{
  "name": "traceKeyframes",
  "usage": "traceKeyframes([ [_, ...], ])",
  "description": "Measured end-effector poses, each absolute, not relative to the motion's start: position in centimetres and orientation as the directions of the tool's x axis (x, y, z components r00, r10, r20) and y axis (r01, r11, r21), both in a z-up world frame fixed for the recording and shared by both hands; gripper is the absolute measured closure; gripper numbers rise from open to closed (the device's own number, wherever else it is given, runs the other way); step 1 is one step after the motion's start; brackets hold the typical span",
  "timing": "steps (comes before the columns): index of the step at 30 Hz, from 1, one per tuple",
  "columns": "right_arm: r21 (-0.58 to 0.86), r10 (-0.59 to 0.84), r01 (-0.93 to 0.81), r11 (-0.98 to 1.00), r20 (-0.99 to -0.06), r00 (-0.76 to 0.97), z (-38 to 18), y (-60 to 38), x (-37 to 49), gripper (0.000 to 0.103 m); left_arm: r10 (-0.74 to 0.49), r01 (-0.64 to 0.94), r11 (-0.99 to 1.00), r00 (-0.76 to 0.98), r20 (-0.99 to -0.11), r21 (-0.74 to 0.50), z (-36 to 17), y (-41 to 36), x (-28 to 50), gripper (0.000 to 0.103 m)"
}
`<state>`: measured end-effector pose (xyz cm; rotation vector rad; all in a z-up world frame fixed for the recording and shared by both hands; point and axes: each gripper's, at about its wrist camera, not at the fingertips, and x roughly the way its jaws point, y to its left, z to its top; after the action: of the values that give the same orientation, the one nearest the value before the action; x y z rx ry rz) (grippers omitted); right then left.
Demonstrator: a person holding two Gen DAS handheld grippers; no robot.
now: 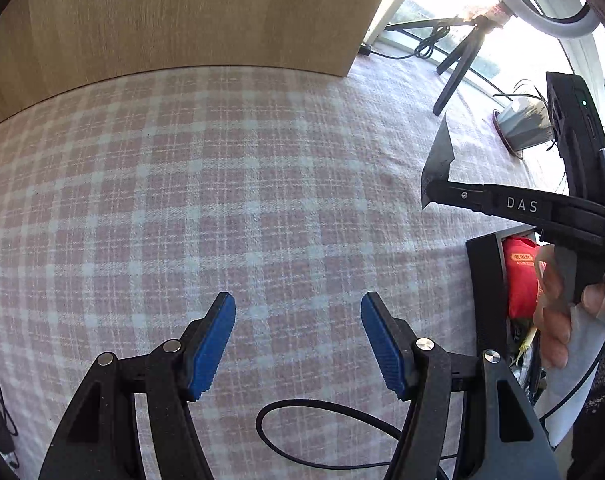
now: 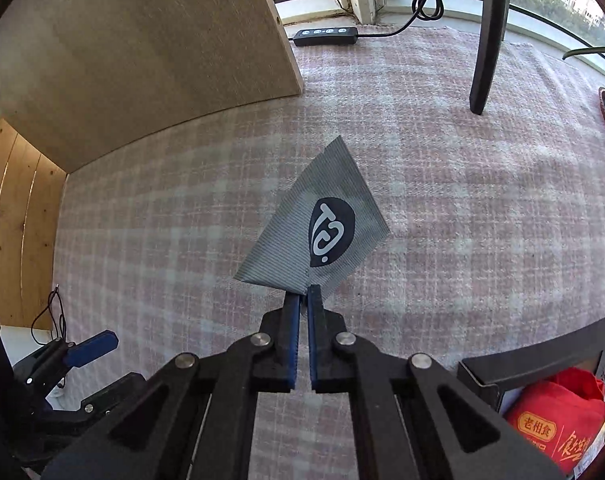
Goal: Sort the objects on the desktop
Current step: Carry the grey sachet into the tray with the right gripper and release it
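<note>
Here, a sachet on its way to sorting.
The left gripper [image 1: 298, 344] hangs spread wide and empty; right of it, the right gripper [image 2: 304, 300] pinches the grey sachet [image 2: 314, 220] by one corner, lifted above the tablecloth [image 2: 462, 240], likely bound for the black box [image 2: 534, 364].

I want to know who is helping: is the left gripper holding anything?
No, the left gripper is wide open with only the checked cloth between its fingers.

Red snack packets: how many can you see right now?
1. The red snack packet lies inside the black box, right of the right gripper; more may be hidden underneath.
</note>
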<state>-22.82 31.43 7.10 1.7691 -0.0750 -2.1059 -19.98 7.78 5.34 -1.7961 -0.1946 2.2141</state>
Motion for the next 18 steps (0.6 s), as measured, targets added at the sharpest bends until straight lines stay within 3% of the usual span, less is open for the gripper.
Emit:
traceKeyframes([
  [6,0.3,-0.352,0.263,-0.917,-0.919,-0.179,11.1,31.4,-18.3,0.099,0.31,-0.149,-0.947,-0.204,-0.928,-0.284,7.0,8.1,-18.0,0.04],
  [18,0.266,-0.297,0.145,-0.953,-0.916,-0.271,14.6,43.0,-13.6,0.099,0.35,-0.307,-0.91,-0.21,-0.913,-0.278,10.1,15.1,-14.2,0.04],
])
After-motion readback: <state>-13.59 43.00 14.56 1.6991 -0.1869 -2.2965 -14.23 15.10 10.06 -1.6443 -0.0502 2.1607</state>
